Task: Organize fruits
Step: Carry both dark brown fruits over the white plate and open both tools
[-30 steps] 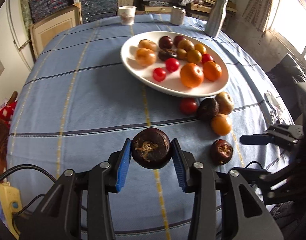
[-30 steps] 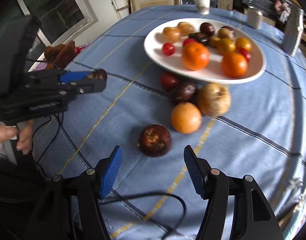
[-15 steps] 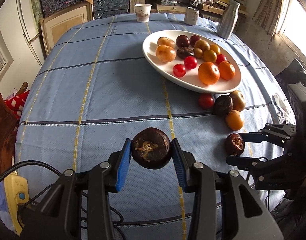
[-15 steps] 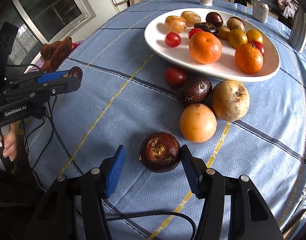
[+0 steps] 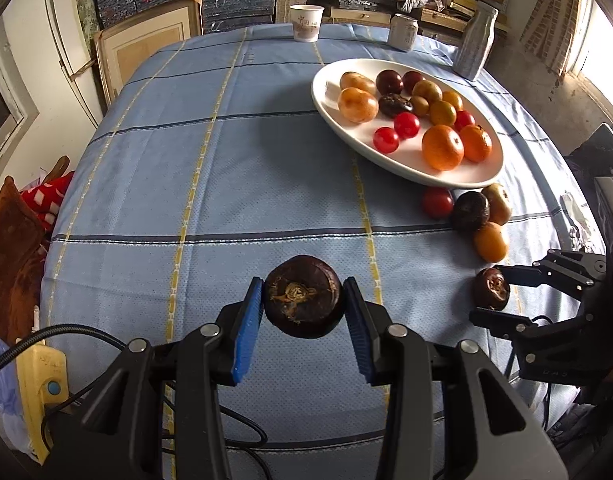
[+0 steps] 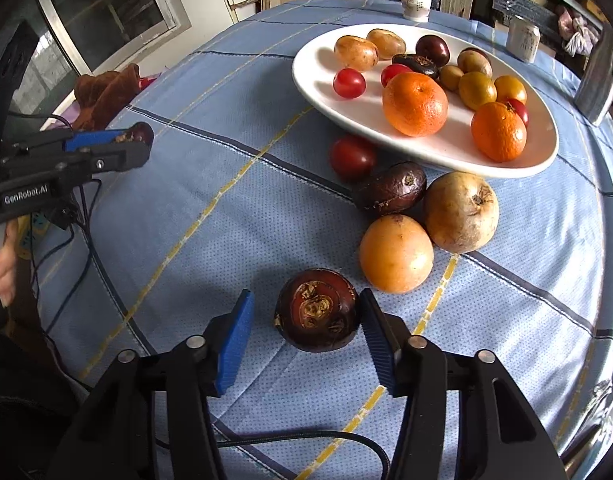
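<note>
My left gripper is shut on a dark brown round fruit held above the blue checked tablecloth; it also shows in the right wrist view as the left gripper. My right gripper is closing around a second dark brown fruit that lies on the cloth. Its right pad touches the fruit and its left pad stands apart. A white oval plate at the far right holds oranges, small red tomatoes and several brown and yellow fruits. Before the plate lie a red tomato, a dark fruit, a tan fruit and an orange fruit.
A paper cup, a can and a grey bottle stand at the table's far edge. A brown cloth and a yellow power strip lie off the left edge. Cables hang over the near edge.
My right gripper has come forward over the dark fruit and its jaws have narrowed around it. My left gripper has drifted back and left, still holding its fruit.
</note>
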